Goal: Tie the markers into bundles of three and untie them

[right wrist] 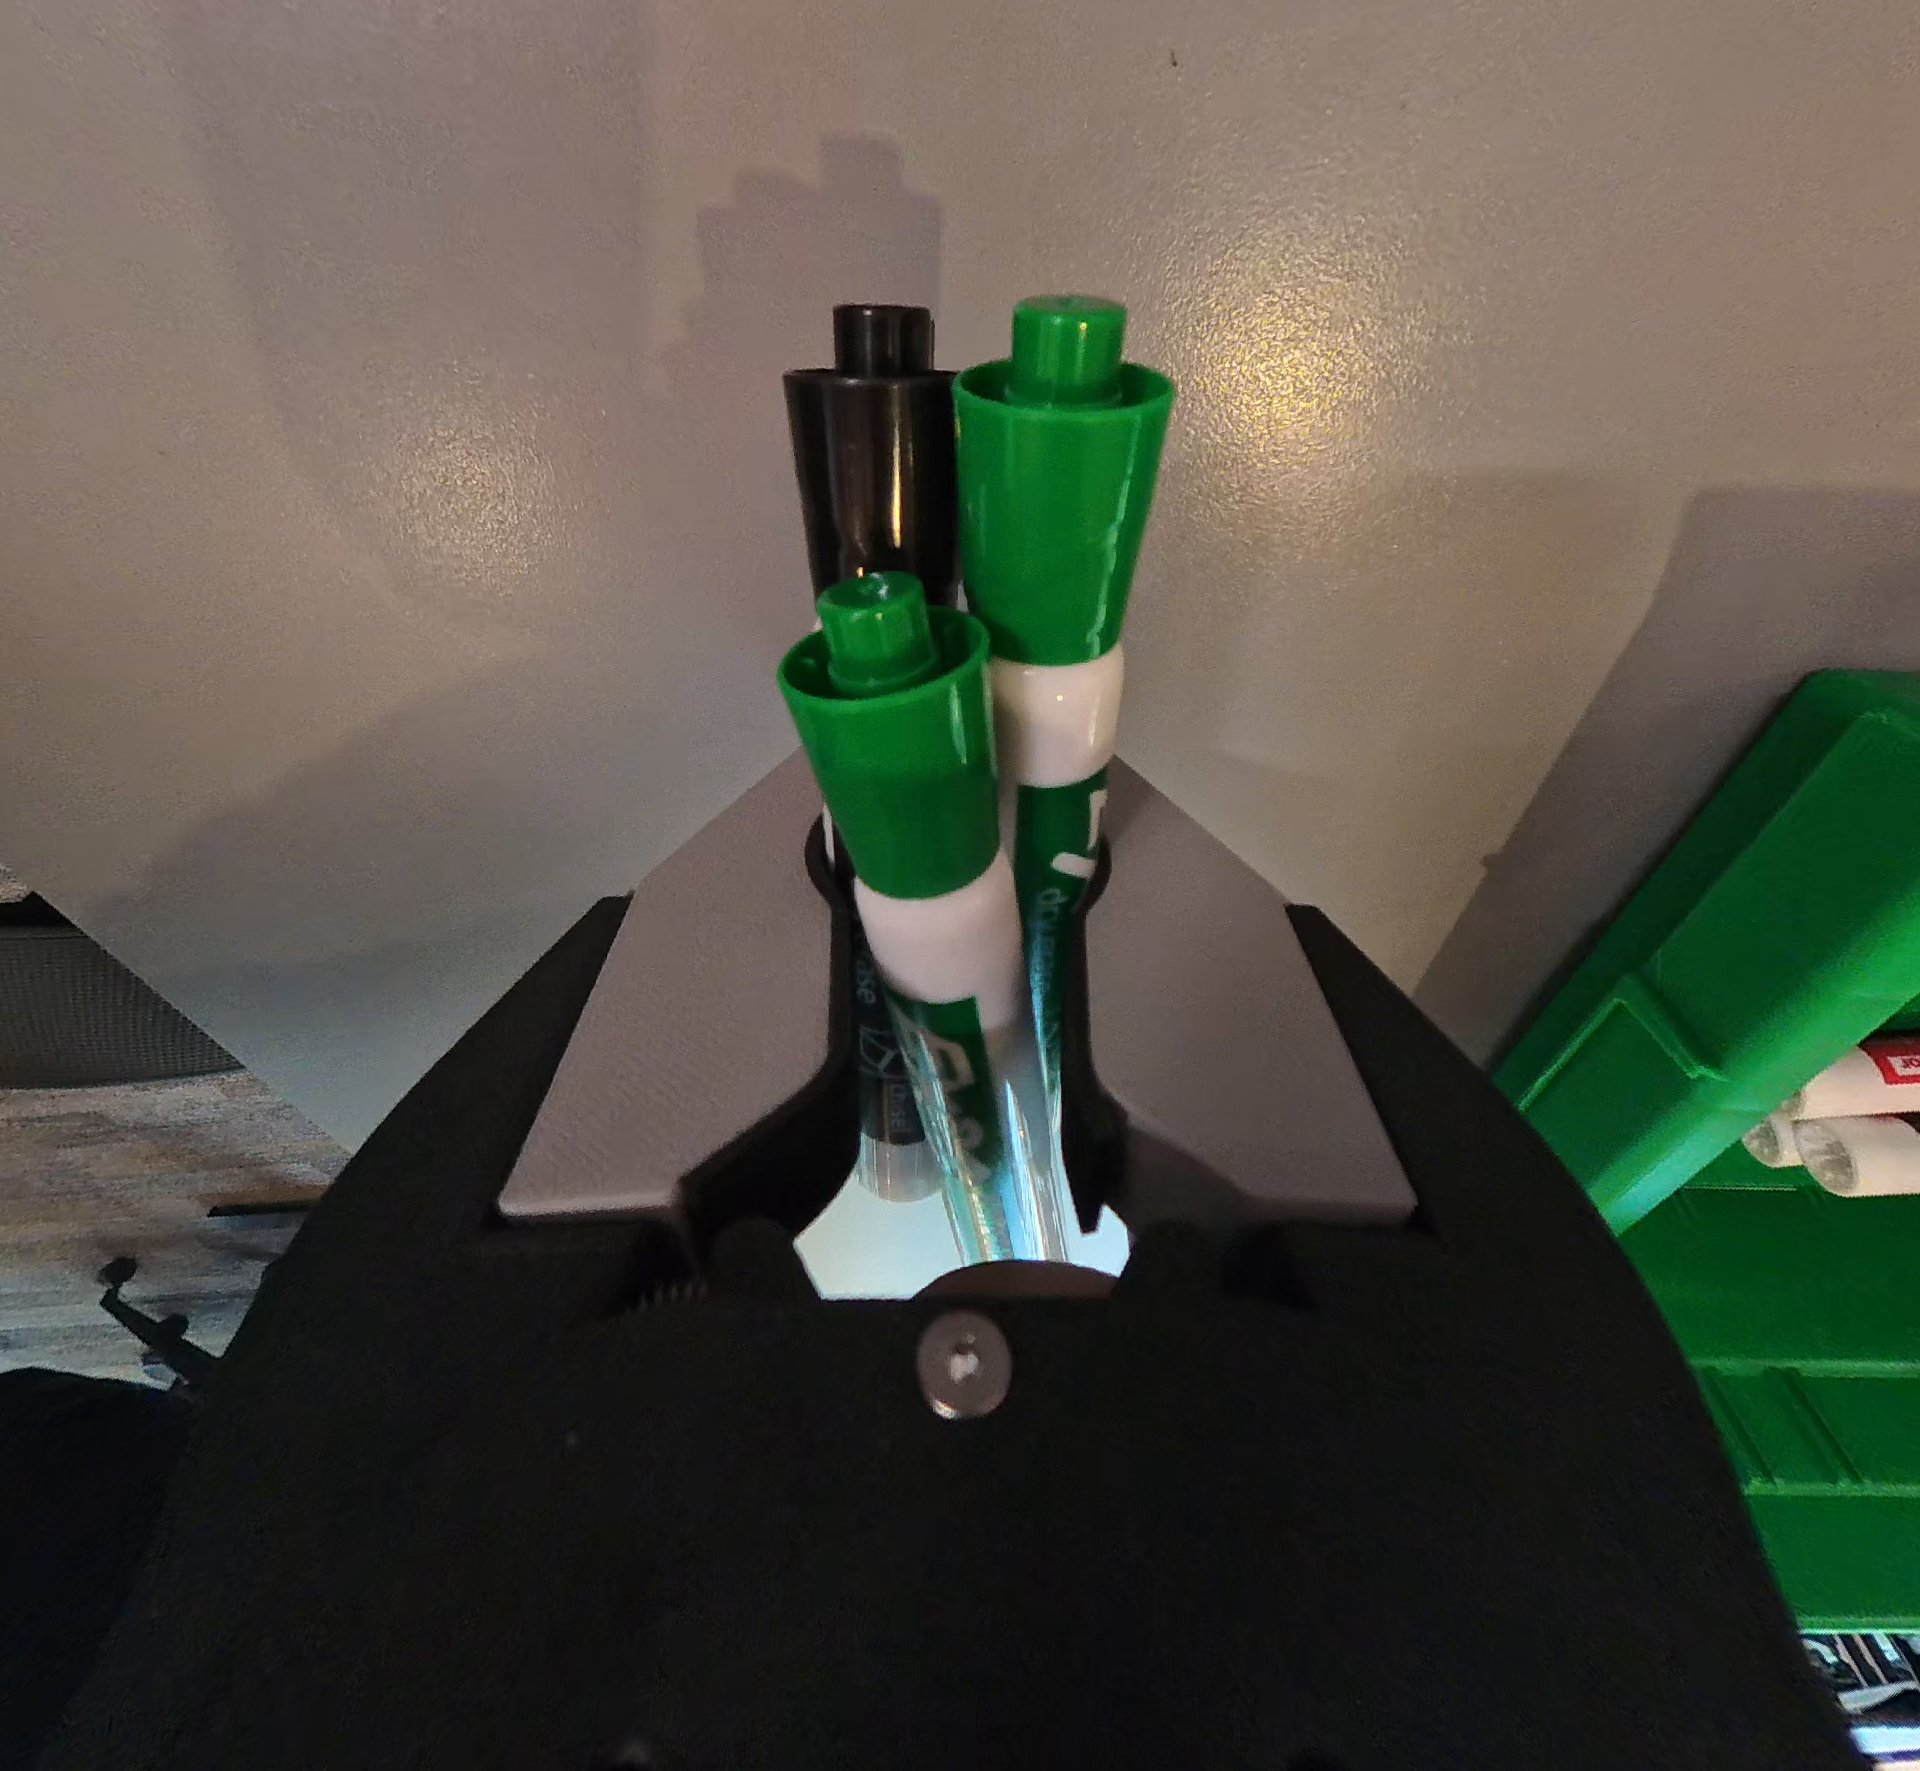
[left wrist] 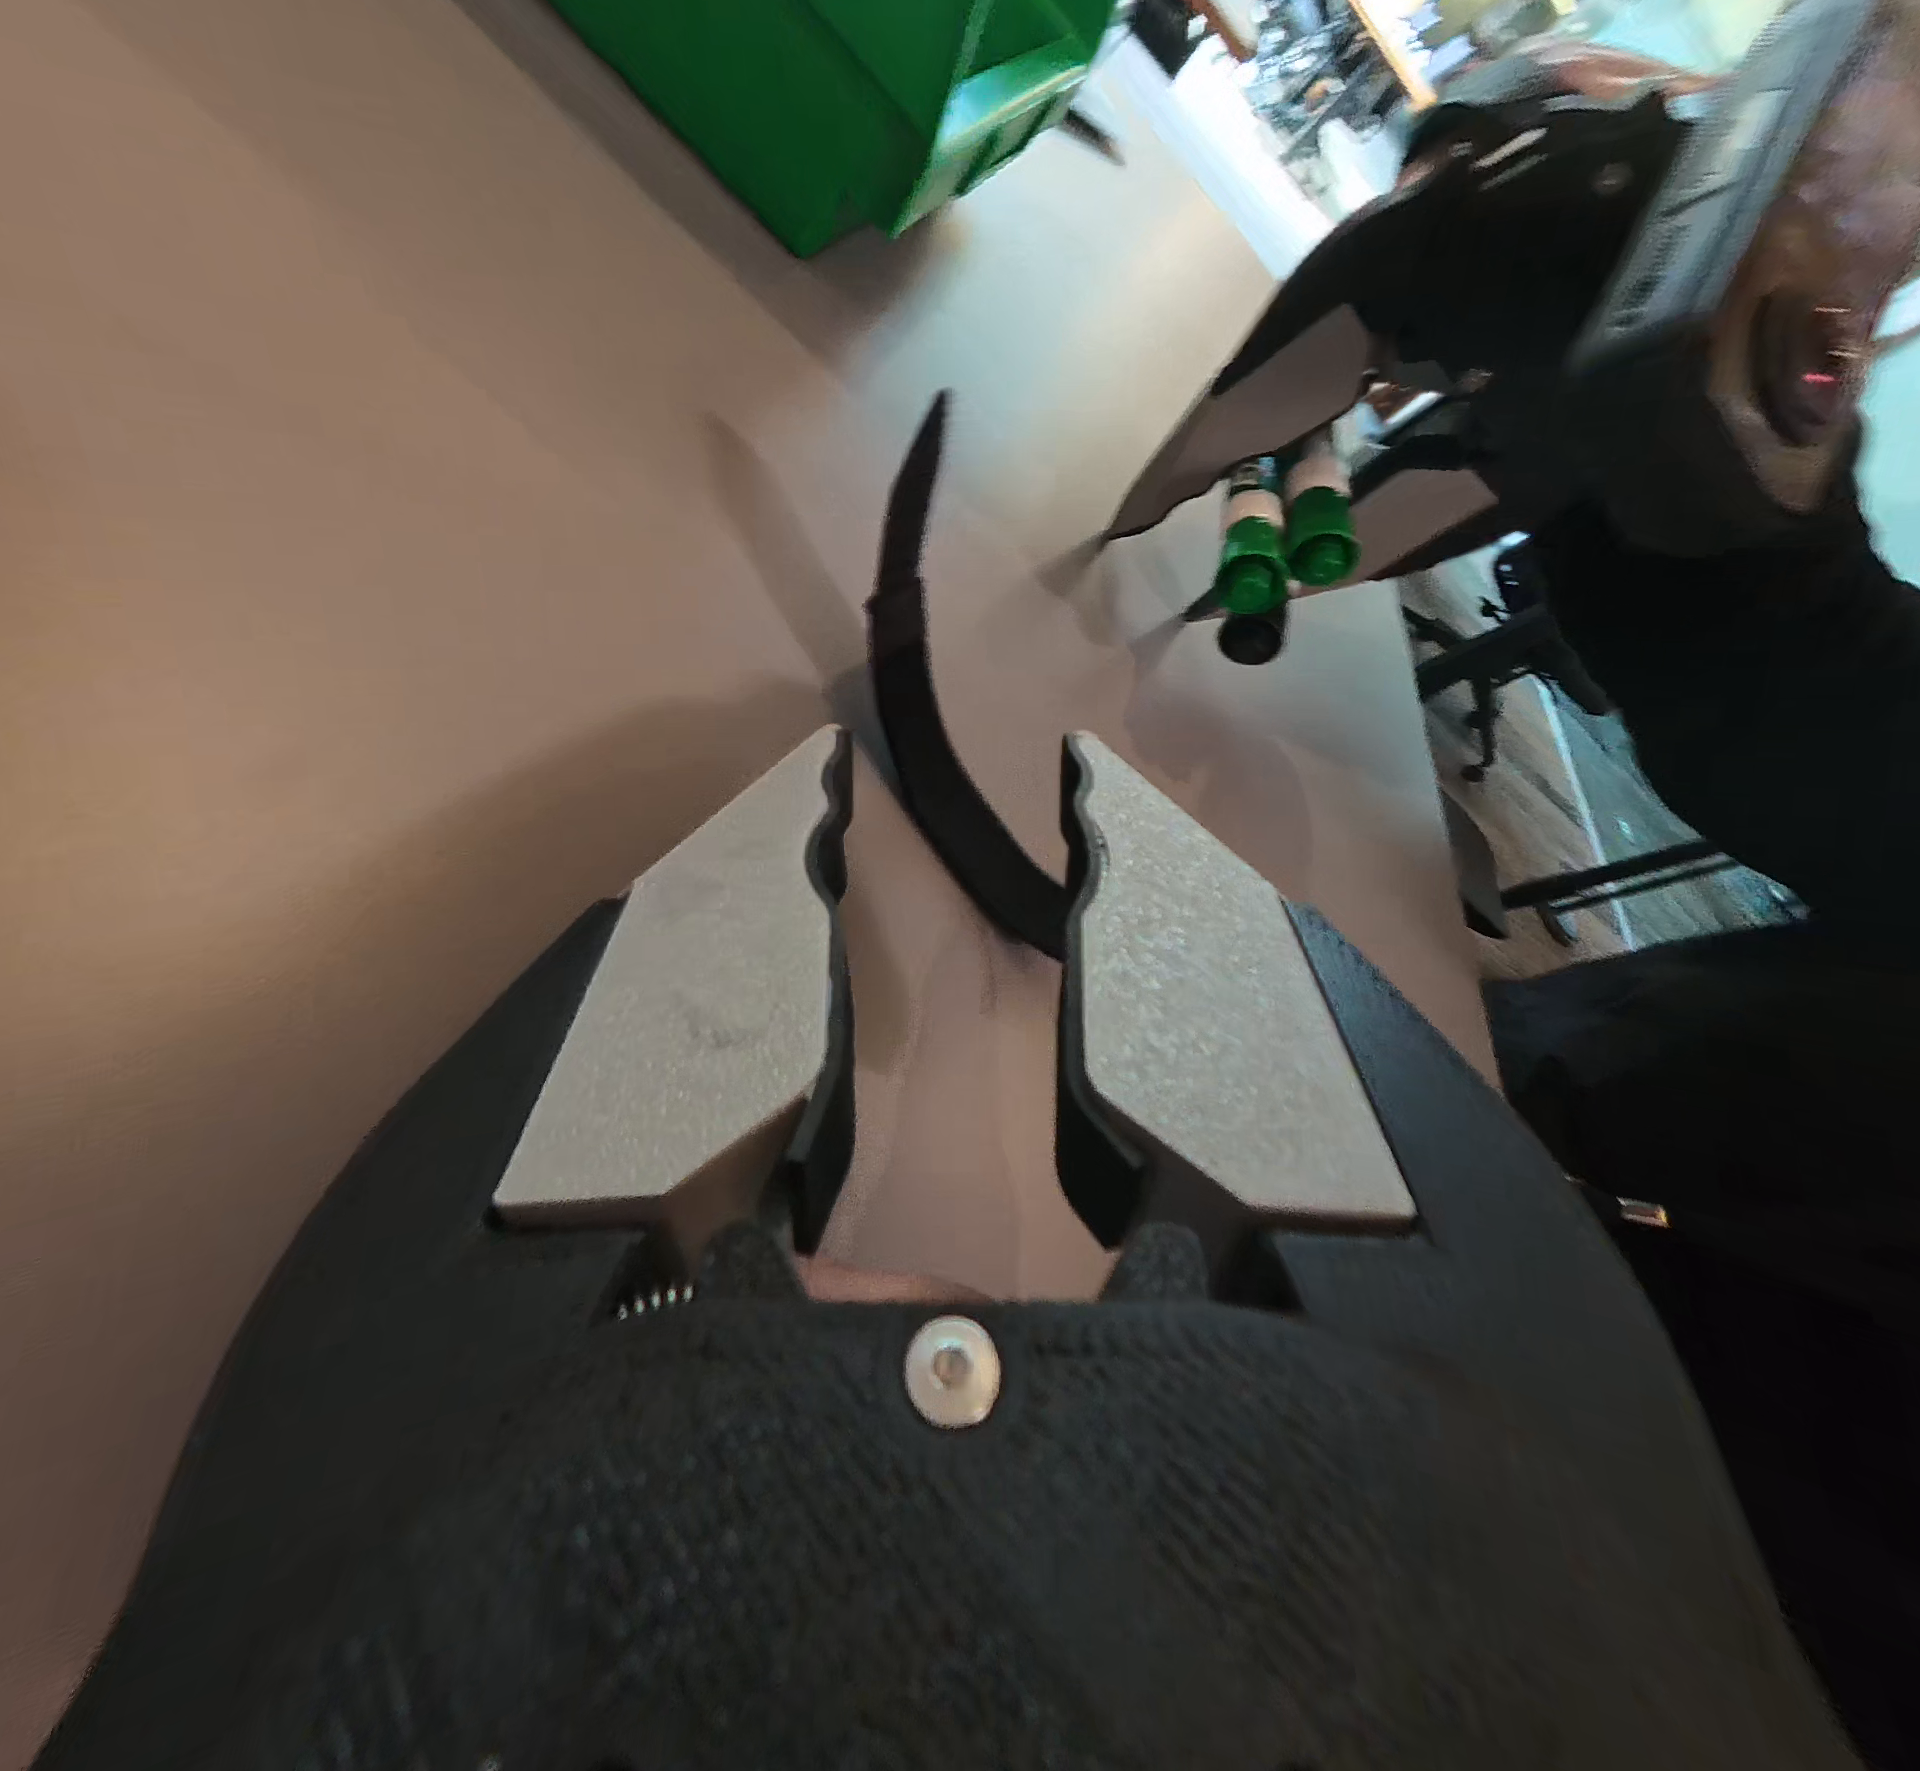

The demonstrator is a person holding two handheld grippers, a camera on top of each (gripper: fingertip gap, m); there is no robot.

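black strap (left wrist: 940,765): curved on the tan tabletop (left wrist: 312,578), passing between the left gripper (left wrist: 956,755) fingers, near the right-hand pad; contact not discernible.
left jaws: apart, nothing pinched.
markers (right wrist: 966,682): two green-capped, one black-capped, caps forward.
right gripper (right wrist: 961,848): clamped on the three barrels, raised off the table.
green bin (right wrist: 1714,1046): beside, more markers inside.
step, judged: take the strap end.
advice: centre strap between pads, close fully, keep bundle steady and caps level for wrapping.

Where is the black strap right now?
In the left wrist view, the black strap lies curved on the tan table, running out between the open left gripper's fingertips, left of the markers held by the right gripper.
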